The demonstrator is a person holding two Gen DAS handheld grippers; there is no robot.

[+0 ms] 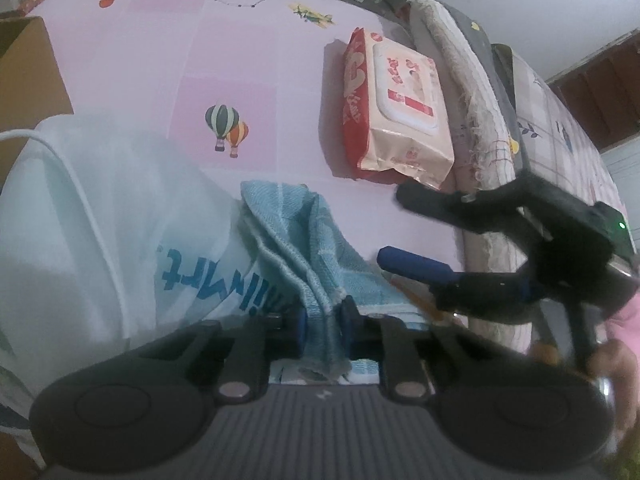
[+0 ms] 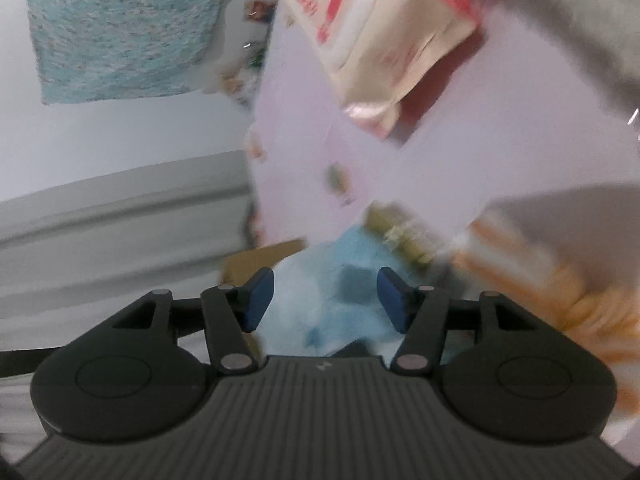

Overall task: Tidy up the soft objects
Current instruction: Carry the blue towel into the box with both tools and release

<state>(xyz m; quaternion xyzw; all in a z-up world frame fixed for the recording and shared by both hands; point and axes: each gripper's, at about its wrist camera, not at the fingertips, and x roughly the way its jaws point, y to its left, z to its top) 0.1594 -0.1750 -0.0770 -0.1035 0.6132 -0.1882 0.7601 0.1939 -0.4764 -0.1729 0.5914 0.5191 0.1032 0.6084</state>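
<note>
blue towel (image 1: 304, 248) is pinched by the left gripper (image 1: 323, 320) beside the white bag (image 1: 120, 208). right gripper (image 2: 326, 300) is spread, nothing pressed; wipes pack (image 1: 396, 108) lies apart.

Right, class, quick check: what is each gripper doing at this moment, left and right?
Left gripper: shut on the blue towel.
Right gripper: open, nothing pressed between its pads.

Pink surface (image 1: 248, 60) printed with hot-air balloons, a cardboard box (image 1: 24, 76) at its left edge, folded bedding (image 1: 472, 92) along the right. White wall (image 2: 120, 132) behind, with a blue floral cloth (image 2: 120, 28) hanging.
</note>
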